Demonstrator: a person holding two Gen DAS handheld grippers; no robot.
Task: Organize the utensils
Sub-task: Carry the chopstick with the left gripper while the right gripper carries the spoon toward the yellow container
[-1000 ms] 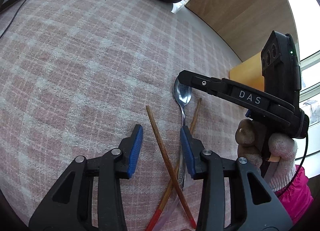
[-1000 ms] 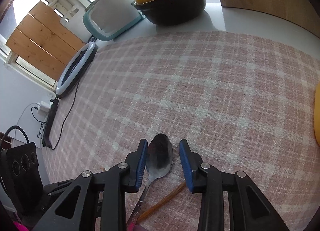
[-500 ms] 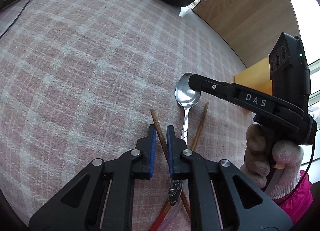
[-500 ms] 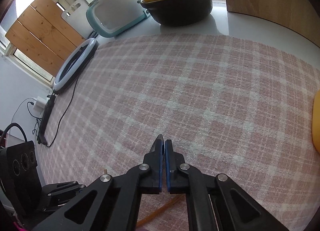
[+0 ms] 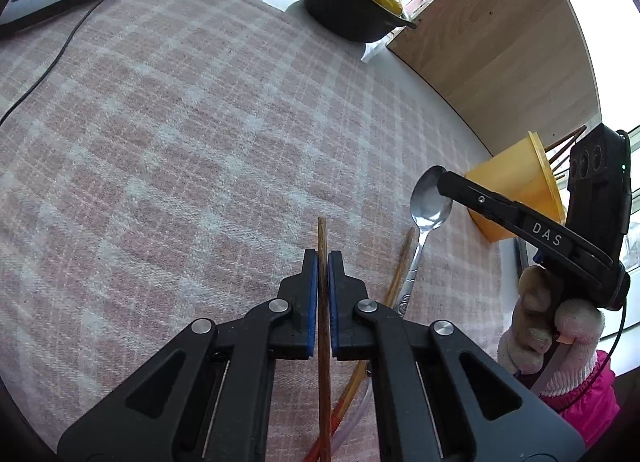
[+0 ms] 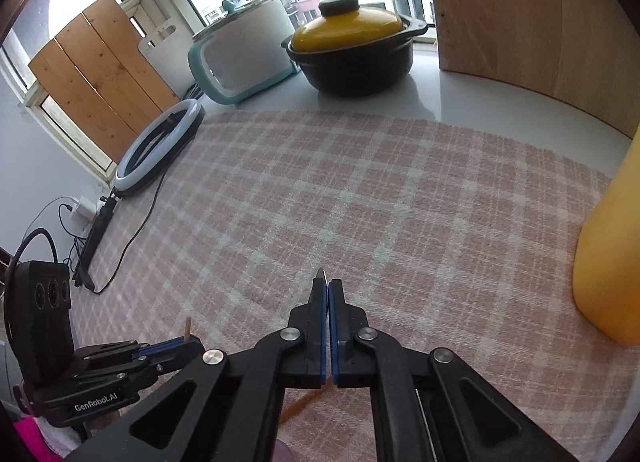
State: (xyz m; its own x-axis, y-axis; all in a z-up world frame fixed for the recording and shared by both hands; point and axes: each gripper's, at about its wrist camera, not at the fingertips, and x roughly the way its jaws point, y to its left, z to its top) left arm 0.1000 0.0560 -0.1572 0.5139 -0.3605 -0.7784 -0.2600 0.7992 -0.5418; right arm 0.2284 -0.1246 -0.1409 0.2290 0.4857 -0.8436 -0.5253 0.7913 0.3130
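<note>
At the bottom centre of the left wrist view, the left gripper (image 5: pixel 323 258) was clenched on a brown chopstick (image 5: pixel 322 238), whose tip stuck out just past the blue pads (image 5: pixel 311 302); its jaws had just been closing on that stick. Just to its right a second chopstick (image 5: pixel 402 262) lay on the pink plaid cloth (image 5: pixel 200 142) that covered the counter. Farther right in the same view, the right gripper (image 5: pixel 442 182) pinched the bowl of a metal spoon (image 5: pixel 430 204), with the handle slanting down toward the cloth; a gloved hand (image 5: pixel 556 326) held that tool. From the right wrist view the right gripper's pads were pressed together with only the spoon's thin edge showing at their tips. Behind the spoon stood a yellow holder (image 5: pixel 516 186) with stick ends poking out. Toward the upper middle of the frame sat a black pot with a yellow lid (image 5: pixel 356 2).
</note>
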